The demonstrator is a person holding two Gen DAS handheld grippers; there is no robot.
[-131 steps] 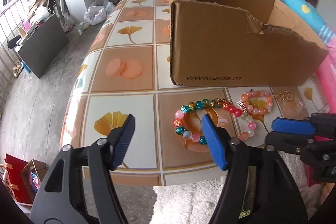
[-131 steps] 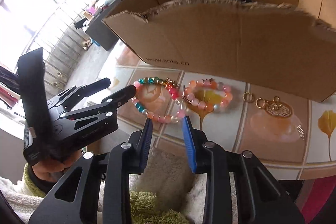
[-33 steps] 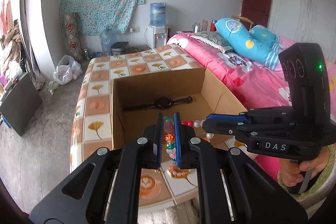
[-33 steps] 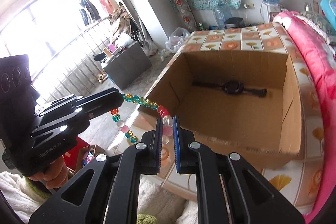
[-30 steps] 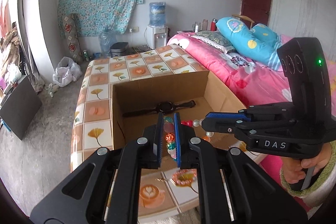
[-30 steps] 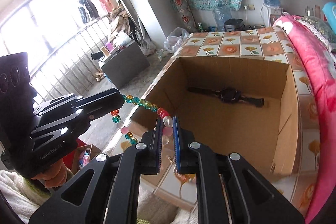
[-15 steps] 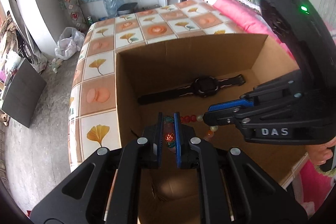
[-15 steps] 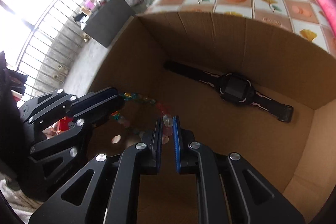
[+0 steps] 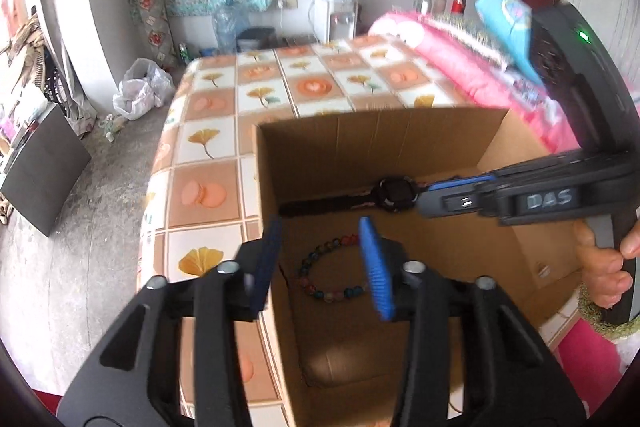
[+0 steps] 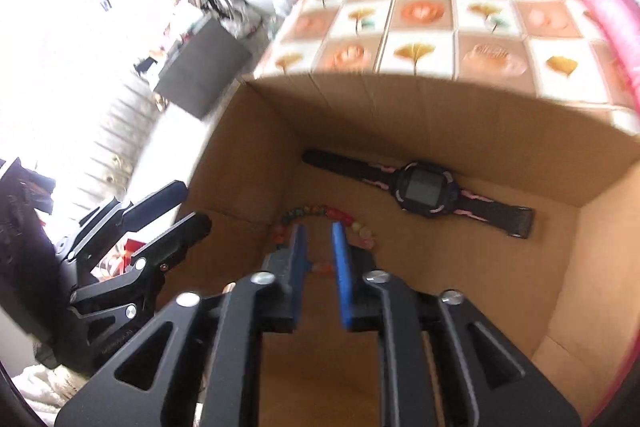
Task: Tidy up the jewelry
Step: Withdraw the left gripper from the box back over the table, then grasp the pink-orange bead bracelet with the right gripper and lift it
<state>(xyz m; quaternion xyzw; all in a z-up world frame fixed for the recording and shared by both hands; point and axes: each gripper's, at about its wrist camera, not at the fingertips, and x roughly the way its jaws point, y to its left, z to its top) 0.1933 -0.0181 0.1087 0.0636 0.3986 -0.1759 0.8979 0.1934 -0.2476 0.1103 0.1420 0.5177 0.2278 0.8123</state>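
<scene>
Tiled tablecloth [image 9: 208, 147] under cardboard box [image 9: 360, 143]; bracelet [image 9: 332, 275] on box floor; left gripper [image 9: 320, 259], right gripper [image 10: 320, 259] just parted, empty.

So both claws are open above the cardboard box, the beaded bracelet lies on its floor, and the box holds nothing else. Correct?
Not quite. The cardboard box also holds a black wristwatch near its far wall, plain in the right wrist view. The rest stands: the left claw and right claw have just been opening, and the beaded bracelet lies loose on the floor.

bracelet [image 10: 320, 217] partly hidden behind right tool [image 10: 320, 251], watch [image 9: 394, 195] strap end covered
</scene>
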